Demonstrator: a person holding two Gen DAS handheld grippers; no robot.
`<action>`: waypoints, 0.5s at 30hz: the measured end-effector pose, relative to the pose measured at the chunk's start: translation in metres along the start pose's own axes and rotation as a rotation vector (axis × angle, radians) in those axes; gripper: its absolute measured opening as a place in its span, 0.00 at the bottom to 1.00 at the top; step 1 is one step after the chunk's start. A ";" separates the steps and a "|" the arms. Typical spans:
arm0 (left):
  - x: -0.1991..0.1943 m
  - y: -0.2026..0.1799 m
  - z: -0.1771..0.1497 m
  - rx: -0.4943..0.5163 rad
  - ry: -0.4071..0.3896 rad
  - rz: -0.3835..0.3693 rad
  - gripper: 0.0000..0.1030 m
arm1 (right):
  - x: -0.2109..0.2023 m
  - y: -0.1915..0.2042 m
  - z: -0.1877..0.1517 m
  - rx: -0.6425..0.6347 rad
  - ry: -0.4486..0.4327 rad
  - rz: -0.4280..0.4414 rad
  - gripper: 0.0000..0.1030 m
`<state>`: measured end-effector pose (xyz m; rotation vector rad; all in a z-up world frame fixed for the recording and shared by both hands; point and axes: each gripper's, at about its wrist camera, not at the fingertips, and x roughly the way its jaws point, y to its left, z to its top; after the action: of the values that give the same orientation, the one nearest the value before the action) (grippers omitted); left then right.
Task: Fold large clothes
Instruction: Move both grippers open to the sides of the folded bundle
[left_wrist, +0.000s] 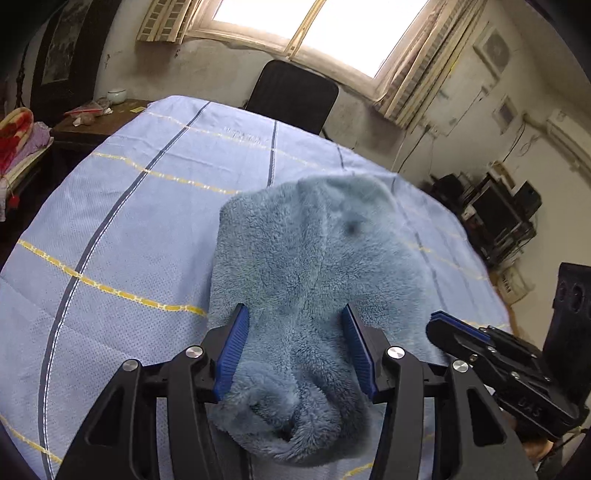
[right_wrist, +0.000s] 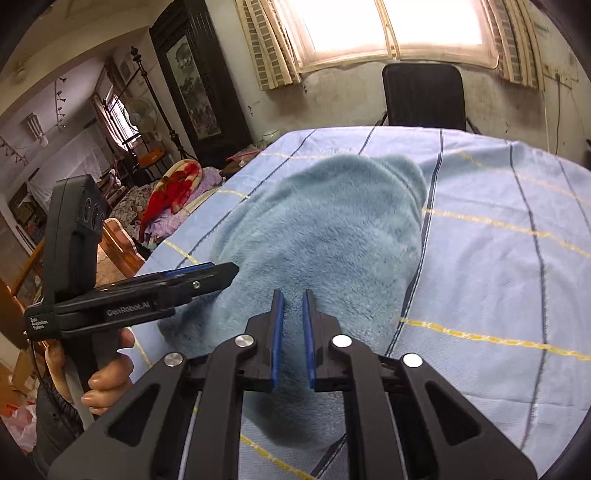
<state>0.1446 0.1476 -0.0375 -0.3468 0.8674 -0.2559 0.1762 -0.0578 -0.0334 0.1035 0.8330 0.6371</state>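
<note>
The striped blue bedsheet (left_wrist: 110, 229) spreads beneath both my grippers. The fluffy blue garment (left_wrist: 314, 258) lies bunched on it, directly ahead. My left gripper (left_wrist: 295, 347) stands wide open, straddling its near end; my right gripper (right_wrist: 293, 332), narrowly parted, grips nothing.

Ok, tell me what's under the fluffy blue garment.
The fluffy blue garment lies on a light blue sheet with dark and yellow stripes, which shows on all sides. Whatever is directly beneath the garment is covered and cannot be seen.
</note>
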 end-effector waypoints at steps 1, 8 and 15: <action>0.003 0.000 -0.001 0.008 0.003 0.009 0.52 | 0.003 -0.002 -0.002 0.004 0.005 0.006 0.08; 0.021 0.002 -0.006 0.031 0.006 0.039 0.55 | 0.017 -0.013 -0.015 0.006 -0.008 0.033 0.07; 0.016 0.002 -0.005 0.020 0.002 0.037 0.55 | 0.012 -0.023 -0.018 0.044 -0.034 0.099 0.07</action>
<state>0.1505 0.1427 -0.0522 -0.3111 0.8720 -0.2306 0.1803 -0.0723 -0.0616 0.1955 0.8132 0.7086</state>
